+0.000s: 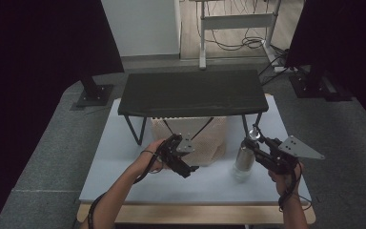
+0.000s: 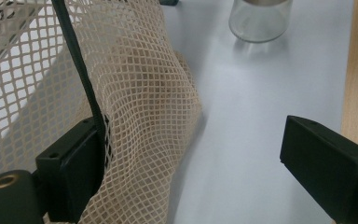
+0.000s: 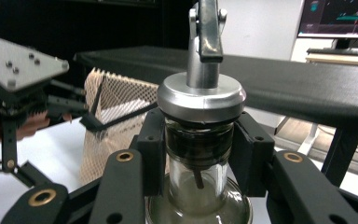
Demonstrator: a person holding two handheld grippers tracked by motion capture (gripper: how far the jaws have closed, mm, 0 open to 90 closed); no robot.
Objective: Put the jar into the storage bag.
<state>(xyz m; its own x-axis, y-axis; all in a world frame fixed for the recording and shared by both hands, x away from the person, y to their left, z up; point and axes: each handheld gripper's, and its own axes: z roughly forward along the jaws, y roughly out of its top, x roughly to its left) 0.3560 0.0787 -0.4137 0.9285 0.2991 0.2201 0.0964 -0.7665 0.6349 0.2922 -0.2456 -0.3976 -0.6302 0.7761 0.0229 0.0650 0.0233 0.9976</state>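
High view: a glass bottle [image 1: 244, 160] with a metal pour spout stands upright on the pale table [image 1: 124, 162], in front of the right end of a black stand [image 1: 193, 93]. Right gripper [image 1: 256, 143] is clenched on the bottle's neck, its 2 jaws pressed against the glass just under the metal cap. Left of the bottle, well apart, a beige mesh bag [image 1: 209, 138] hangs beneath the stand. Left gripper [image 2: 191, 163] is released, jaws spread, 1 jaw touching the mesh and its black strap [image 2: 81, 79].
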